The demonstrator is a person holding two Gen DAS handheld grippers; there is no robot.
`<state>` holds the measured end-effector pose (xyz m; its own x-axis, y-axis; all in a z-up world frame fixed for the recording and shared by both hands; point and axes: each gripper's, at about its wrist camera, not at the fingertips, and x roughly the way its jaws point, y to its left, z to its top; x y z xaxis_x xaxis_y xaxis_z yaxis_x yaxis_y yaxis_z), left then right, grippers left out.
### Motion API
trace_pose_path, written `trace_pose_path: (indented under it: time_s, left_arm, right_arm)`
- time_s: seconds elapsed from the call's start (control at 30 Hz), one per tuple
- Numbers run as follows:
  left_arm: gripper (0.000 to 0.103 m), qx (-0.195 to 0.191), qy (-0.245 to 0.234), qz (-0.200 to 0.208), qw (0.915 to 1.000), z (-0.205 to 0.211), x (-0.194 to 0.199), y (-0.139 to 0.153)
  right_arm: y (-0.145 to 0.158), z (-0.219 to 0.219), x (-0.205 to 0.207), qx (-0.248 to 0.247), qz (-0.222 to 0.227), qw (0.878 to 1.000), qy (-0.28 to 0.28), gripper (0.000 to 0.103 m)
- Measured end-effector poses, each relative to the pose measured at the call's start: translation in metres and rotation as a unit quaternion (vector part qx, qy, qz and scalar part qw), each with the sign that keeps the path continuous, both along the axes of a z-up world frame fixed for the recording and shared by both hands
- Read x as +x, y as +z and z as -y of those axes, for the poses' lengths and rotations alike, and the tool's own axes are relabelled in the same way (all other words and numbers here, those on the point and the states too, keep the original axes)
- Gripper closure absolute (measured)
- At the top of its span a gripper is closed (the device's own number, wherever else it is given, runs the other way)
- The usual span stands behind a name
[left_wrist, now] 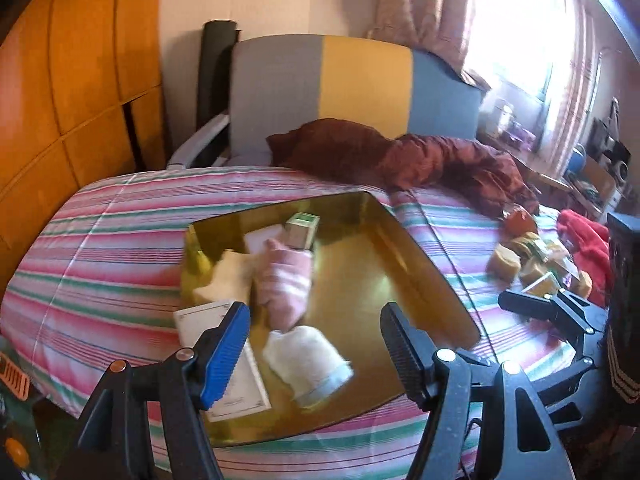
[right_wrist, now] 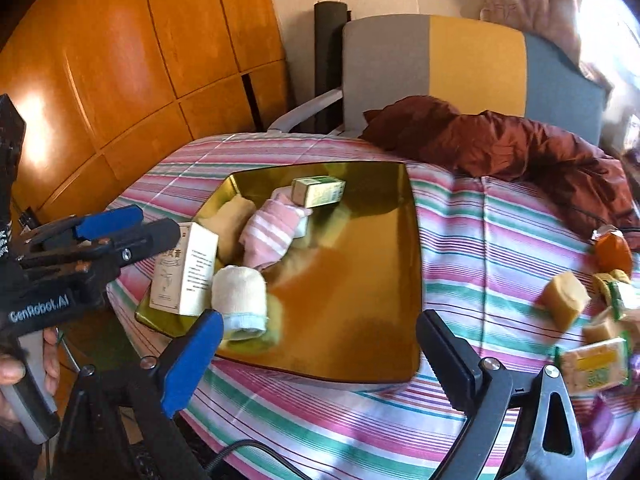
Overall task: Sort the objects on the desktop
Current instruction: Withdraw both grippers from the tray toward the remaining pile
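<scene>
I have both grippers hanging over the near edge of the gold tray (right_wrist: 408,280), which sits on the striped cloth (right_wrist: 480,240). My left gripper (left_wrist: 316,356) has its jaws apart with nothing between the pads, and my right gripper (right_wrist: 320,360) stands wider still, also empty. I judge I am between drops: the tray's left half already carries a white box (right_wrist: 184,276), a cream sock roll (right_wrist: 240,300), a pink striped sock (right_wrist: 268,236) and a small green carton (right_wrist: 318,192), while its right half is bare.

What is left to sort lies well apart on the right: a heap of yellow blocks and packets (right_wrist: 592,320) beside an orange thing (right_wrist: 614,254). The next move, I think, calls for swinging my right gripper over to that heap and closing on one piece (the nearest yellow block looks easiest).

The right view shows my left gripper from the side, a hand (right_wrist: 24,368) on its handle, and the heap close up. The left view shows the heap small and blurred, and the right gripper's jaws only edge-on.
</scene>
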<state>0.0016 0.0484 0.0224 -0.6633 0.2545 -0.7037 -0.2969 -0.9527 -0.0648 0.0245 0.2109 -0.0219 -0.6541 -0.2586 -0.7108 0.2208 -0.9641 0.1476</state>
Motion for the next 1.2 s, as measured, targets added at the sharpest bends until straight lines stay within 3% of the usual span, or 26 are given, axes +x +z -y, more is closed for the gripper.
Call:
trace_pose_path:
  time_s: [0.67,0.93,1.2]
  left_arm:
    - [0.034,0.004,-0.109,0.037,0.9934,-0.083,-0.012,-0.007]
    - [0.034,0.005,-0.149,0.046,0.9877,-0.122,-0.019,-0.008]
    - [0.034,-0.002,-0.189,0.063,0.9798,-0.161,-0.024,-0.013]
  right_arm:
    - [0.002,-0.121,0.015,0.013,0.013,0.991,-0.136,0.005]
    - [0.004,-0.199,0.026,-0.002,0.027,0.977,-0.211,0.005]
    - [0.006,-0.289,0.043,-0.015,0.031,0.952,-0.304,0.005]
